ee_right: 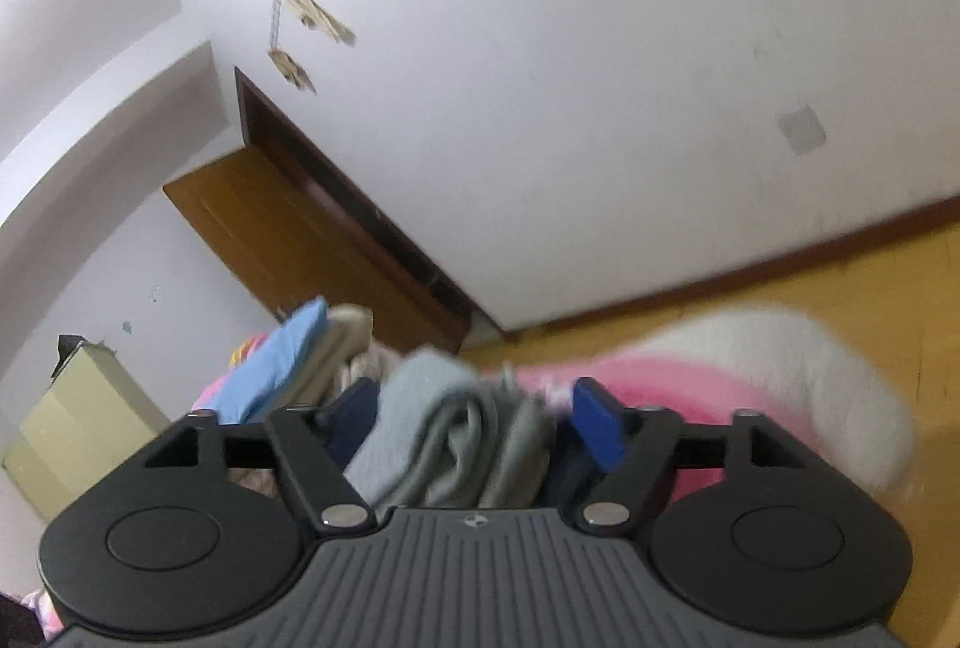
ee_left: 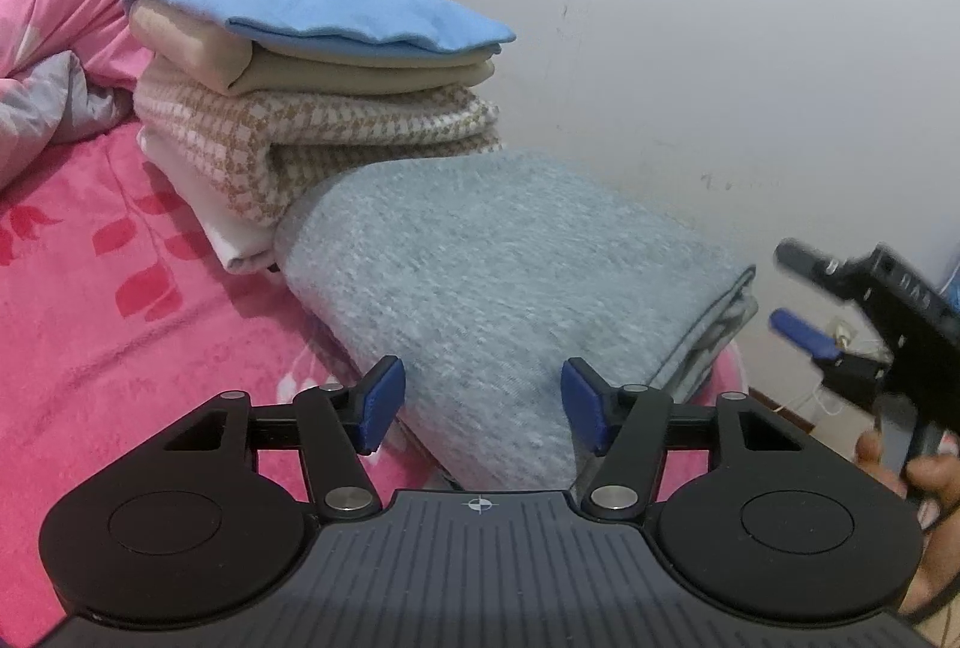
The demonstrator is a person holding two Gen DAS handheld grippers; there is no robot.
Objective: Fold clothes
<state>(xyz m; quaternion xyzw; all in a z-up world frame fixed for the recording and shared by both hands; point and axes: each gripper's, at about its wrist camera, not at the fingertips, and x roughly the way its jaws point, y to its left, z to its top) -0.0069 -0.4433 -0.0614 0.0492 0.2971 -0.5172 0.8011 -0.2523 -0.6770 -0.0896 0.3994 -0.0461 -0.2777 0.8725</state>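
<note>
A folded grey knit garment (ee_left: 498, 276) lies on the pink bed sheet (ee_left: 120, 318), its far end against a stack of folded clothes (ee_left: 312, 120) topped by a blue piece (ee_left: 318, 6). My left gripper (ee_left: 483, 405) stands open over the garment's near end. The cloth lies flat between the blue pads (ee_left: 381, 405), with no pinch showing. My right gripper (ee_left: 783, 288), held by a hand (ee_left: 924, 480), hangs open just off the garment's right edge. In the right wrist view the garment's layered edge (ee_right: 432, 426) shows between the right gripper's (ee_right: 474, 426) spread fingers.
A crumpled pink quilt (ee_left: 60, 0) lies behind the stack, and a white wall (ee_left: 690, 48) runs close along the bed's far side. A white fluffy cloth (ee_right: 780, 366) lies at the bed's end. Beyond it are yellow floor (ee_right: 870, 276), a brown door (ee_right: 288, 228) and a pale cabinet (ee_right: 78, 420).
</note>
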